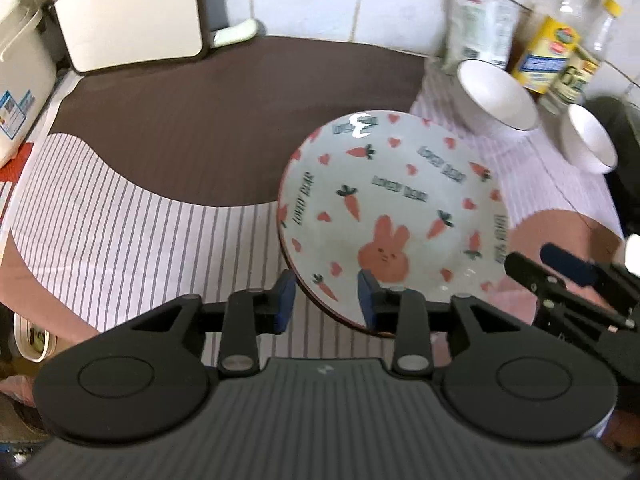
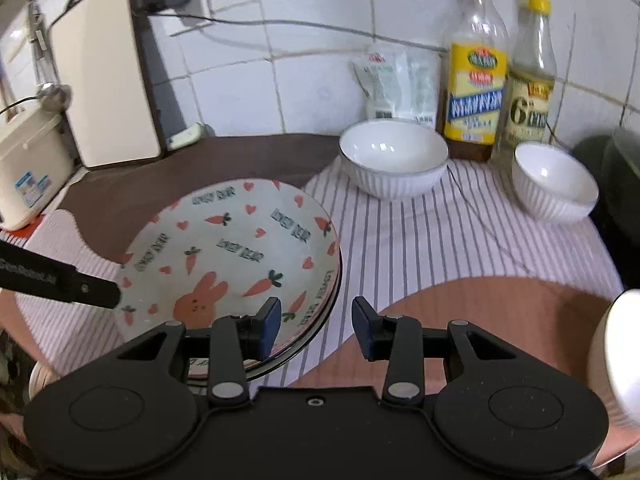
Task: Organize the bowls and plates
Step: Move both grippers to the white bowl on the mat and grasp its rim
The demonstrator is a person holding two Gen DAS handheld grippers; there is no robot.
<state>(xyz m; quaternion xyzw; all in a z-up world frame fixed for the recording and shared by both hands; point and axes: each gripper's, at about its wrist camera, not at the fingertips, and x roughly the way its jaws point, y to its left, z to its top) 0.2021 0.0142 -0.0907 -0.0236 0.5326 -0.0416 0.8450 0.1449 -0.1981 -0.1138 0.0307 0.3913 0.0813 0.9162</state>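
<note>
The left gripper [image 1: 326, 298] is sitting with its blue pads apart, straddling the near rim of the white ceramic plate with pink bunny and carrot print [image 1: 394, 216] on the striped tablecloth [image 1: 132, 240]. The right gripper [image 2: 316, 330] is hanging open just beside it, gripping nothing. Two white ribbed bowls [image 2: 394, 164] [image 2: 554, 182] are sitting farther back.

— The rabbit plate [image 1: 394, 216] looks like glazed ceramic, smooth and glossy.

— Same with the two white bowls [image 2: 394, 162], ribbed outside. And the tablecloth [image 1: 120, 216]?

— Matt striped cloth. The bottles [image 2: 476, 64] are clear and shiny with paper labels; the wall tiles [image 2: 320, 0] shine too.
</note>
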